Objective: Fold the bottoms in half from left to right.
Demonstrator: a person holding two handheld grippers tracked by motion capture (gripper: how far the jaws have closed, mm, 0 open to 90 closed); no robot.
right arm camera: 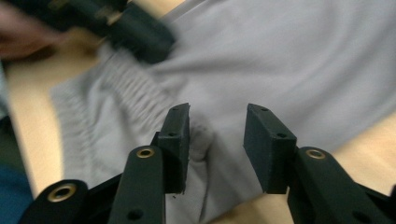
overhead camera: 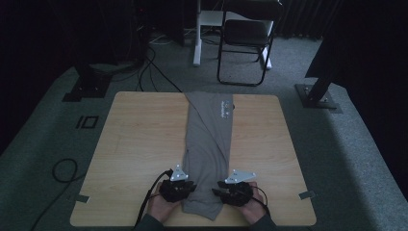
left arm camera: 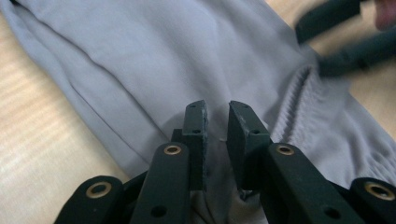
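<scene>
Folded grey trousers lie lengthwise down the wooden surface. At their near end, the left gripper has narrow fingers, the right gripper wide, both over cloth.

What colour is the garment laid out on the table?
The garment is plain light grey with a small print near its far end; the left gripper view shows the colour best.

We see bare light wooden tabletop on both sides of the long folded grey garment; 2 black grippers crowd its near end.
</scene>
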